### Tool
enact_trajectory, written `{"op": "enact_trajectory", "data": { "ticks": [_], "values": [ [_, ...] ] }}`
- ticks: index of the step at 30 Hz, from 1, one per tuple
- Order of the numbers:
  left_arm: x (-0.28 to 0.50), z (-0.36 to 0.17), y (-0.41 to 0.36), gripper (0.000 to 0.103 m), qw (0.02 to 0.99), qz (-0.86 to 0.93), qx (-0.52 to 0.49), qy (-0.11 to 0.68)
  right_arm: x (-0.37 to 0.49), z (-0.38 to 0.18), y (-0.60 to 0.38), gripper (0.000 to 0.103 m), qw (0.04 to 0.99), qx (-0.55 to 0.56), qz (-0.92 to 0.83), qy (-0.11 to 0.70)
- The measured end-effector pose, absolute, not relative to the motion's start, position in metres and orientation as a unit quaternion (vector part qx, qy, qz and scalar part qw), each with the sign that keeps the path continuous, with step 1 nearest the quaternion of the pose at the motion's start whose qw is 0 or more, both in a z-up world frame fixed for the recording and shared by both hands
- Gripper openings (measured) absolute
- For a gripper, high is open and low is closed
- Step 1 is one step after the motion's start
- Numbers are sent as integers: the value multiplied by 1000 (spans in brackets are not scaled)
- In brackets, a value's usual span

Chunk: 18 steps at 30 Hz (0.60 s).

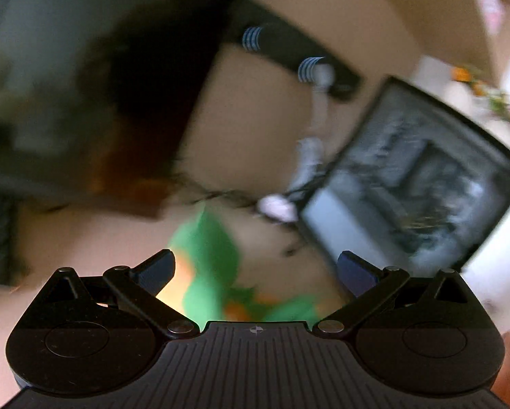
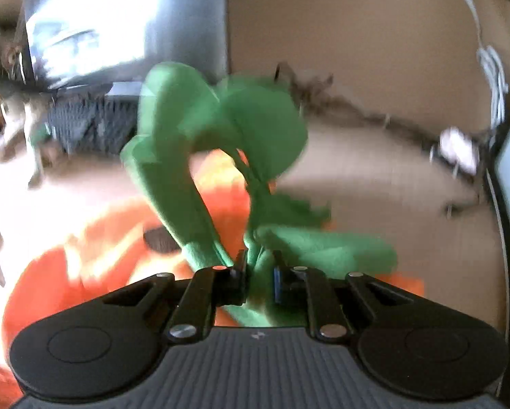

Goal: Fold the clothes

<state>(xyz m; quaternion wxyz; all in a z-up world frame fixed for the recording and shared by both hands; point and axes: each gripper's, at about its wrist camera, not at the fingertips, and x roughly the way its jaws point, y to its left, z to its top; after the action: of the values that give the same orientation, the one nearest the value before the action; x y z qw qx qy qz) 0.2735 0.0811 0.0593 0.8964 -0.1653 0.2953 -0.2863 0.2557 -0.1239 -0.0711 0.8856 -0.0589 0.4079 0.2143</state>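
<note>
A green garment (image 2: 193, 129) hangs bunched and looped in the right wrist view, above an orange cloth (image 2: 84, 266) lying on the pale surface. My right gripper (image 2: 259, 266) is shut on a fold of the green garment, its fingers pinching the fabric close together. In the blurred left wrist view the same green garment (image 1: 210, 255) shows past my left gripper (image 1: 256, 266), with bits of orange beneath it. The left jaws stand wide apart with nothing between the fingertips (image 1: 159, 269).
A dark-framed screen (image 1: 408, 184) stands to the right in the left view, also in the right view as a bright screen (image 2: 91, 34). A white cable (image 2: 493, 78) and adapter (image 2: 457, 150) lie by the tan wall. A dark keyboard-like block (image 2: 87, 126) sits behind the garment.
</note>
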Motion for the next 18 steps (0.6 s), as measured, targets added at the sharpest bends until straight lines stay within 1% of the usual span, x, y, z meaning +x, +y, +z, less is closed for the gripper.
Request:
{"op": "enact_trajectory", "data": {
  "ticks": [2,4,8,11,14,15,18],
  "values": [
    [280,48,65,103,871,-345,-174,304,247,-81,-121,13,884,-53,205,417],
    [290,23,51,103,854,-353,-176,340,244,-84,-123,13,886,-45,195,418],
    [306,-36,53,103,858,-241,-145,429,245,-81,-136,13,894,-43,165,415],
    [302,-52,77,103,856,-188,-152,457,247,-78,-152,13,897,-41,140,418],
    [292,-43,98,103,865,-164,-155,448,246,-72,-168,13,900,-42,118,418],
    [289,-34,102,103,869,-167,-160,438,246,-65,-171,17,902,-45,116,413],
    [276,4,97,103,884,-212,-162,384,244,-33,-176,25,918,-49,122,374]
  ]
}}
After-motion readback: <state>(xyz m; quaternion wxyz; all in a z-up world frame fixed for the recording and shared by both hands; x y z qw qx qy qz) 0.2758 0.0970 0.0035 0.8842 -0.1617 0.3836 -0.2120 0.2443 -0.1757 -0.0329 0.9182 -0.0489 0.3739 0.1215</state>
